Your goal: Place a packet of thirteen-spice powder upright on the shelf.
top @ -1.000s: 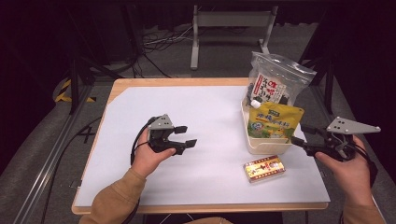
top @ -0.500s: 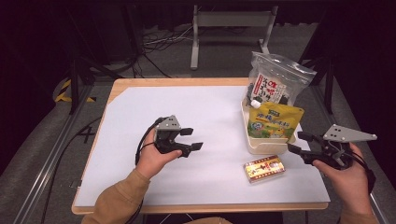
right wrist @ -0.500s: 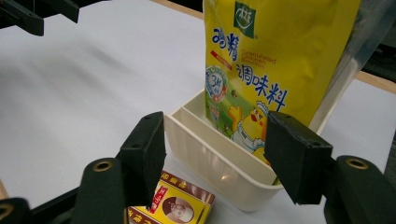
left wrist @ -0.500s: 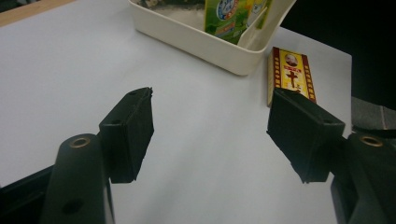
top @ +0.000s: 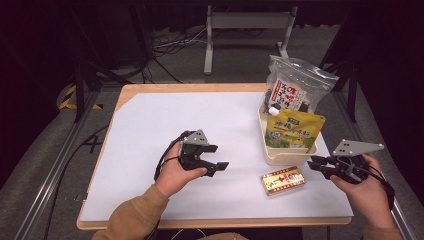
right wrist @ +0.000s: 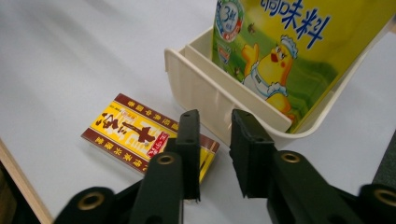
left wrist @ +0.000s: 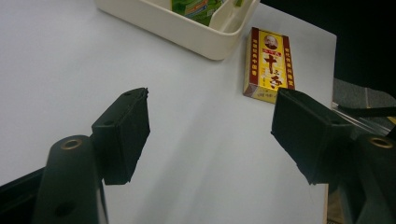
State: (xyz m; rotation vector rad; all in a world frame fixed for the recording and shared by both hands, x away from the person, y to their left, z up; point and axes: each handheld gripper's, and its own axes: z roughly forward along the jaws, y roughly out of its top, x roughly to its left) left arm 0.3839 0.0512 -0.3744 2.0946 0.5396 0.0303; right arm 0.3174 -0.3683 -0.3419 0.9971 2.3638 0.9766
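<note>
White sheeting covered the counter (top: 150,125), which stood in a dark room with cables on the floor behind it. Near the right edge sat a cream bin (top: 285,156) holding a yellow pouch (top: 294,129), with a clear bag (top: 295,90) leaning at its far end. Just in front of the bin, flat on the counter, lay a red-and-yellow box (top: 283,180), apart from both grippers. At mid-counter the left gripper (top: 218,157) pointed toward the box; its jaws stood spread with nothing between them and had just been opening a little further. Beyond the box, by the counter's right edge, the right gripper (top: 315,164) hung above the counter; its jaws had just been closing and stood nearly together, a narrow gap left, nothing pinched.
</note>
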